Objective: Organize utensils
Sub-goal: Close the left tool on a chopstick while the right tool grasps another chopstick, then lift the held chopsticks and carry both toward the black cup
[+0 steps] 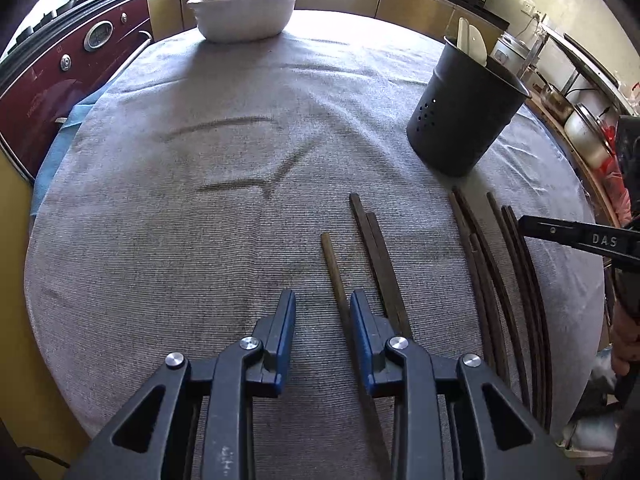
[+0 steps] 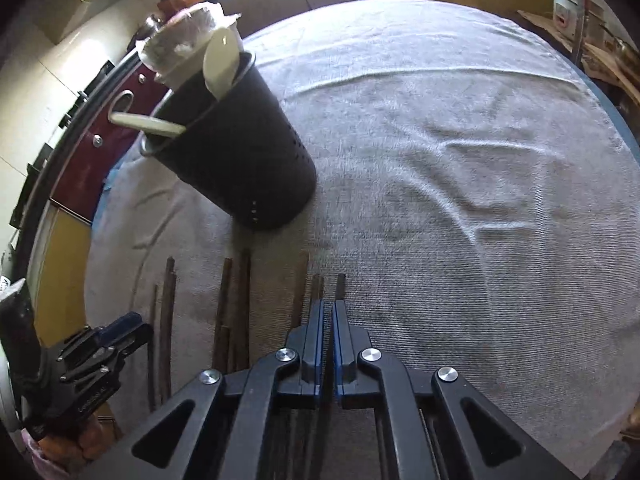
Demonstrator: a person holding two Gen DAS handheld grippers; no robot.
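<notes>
Several dark wooden chopsticks [image 1: 380,256] lie in a row on the grey cloth, also in the right wrist view [image 2: 240,304]. A black perforated utensil holder [image 1: 464,112] stands behind them with white spoons [image 2: 220,64] in it; it also shows in the right wrist view [image 2: 244,148]. My left gripper [image 1: 323,304] is open and empty, its jaws either side of a lighter chopstick [image 1: 334,268]. My right gripper [image 2: 329,308] is nearly closed above the rightmost chopsticks [image 2: 340,284], nothing visibly between its pads.
A white bowl [image 1: 244,12] covered with plastic stands at the far edge of the round table [image 1: 160,200]. A red oven [image 1: 68,92] is beyond the table on the left. Shelves with pots [image 1: 580,120] are at the right.
</notes>
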